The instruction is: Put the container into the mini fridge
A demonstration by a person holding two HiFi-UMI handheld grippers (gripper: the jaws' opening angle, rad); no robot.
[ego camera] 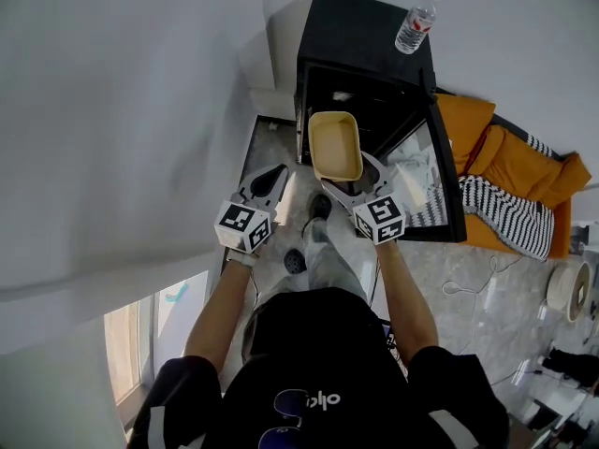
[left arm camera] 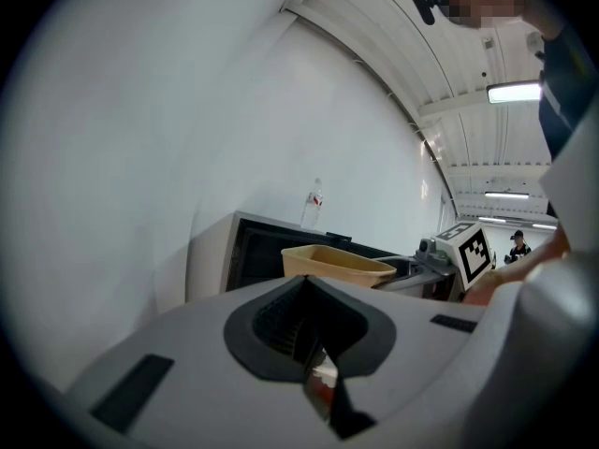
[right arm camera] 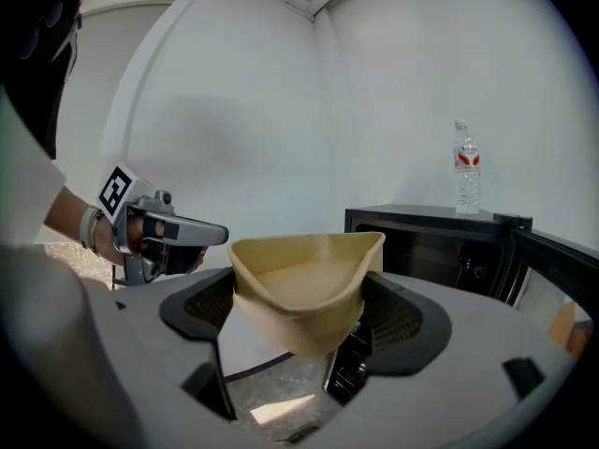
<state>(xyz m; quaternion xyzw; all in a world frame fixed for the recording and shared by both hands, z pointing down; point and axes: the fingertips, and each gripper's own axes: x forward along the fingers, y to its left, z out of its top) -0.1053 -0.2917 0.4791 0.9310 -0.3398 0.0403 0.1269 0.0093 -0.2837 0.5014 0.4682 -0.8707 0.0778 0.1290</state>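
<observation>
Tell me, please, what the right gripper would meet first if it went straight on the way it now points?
Probably the black mini fridge, near the left edge of its open front; the beige plastic container held in the right gripper would arrive first. Depth is unclear.

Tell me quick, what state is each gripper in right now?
Left gripper: closed, holding nothing.
Right gripper: closed on the tan rectangular plastic container.

Head view looks steeply down from overhead onto the fridge. Both gripper views look about level along their jaws, seemingly near it, sharing fridge and bottle.
</observation>
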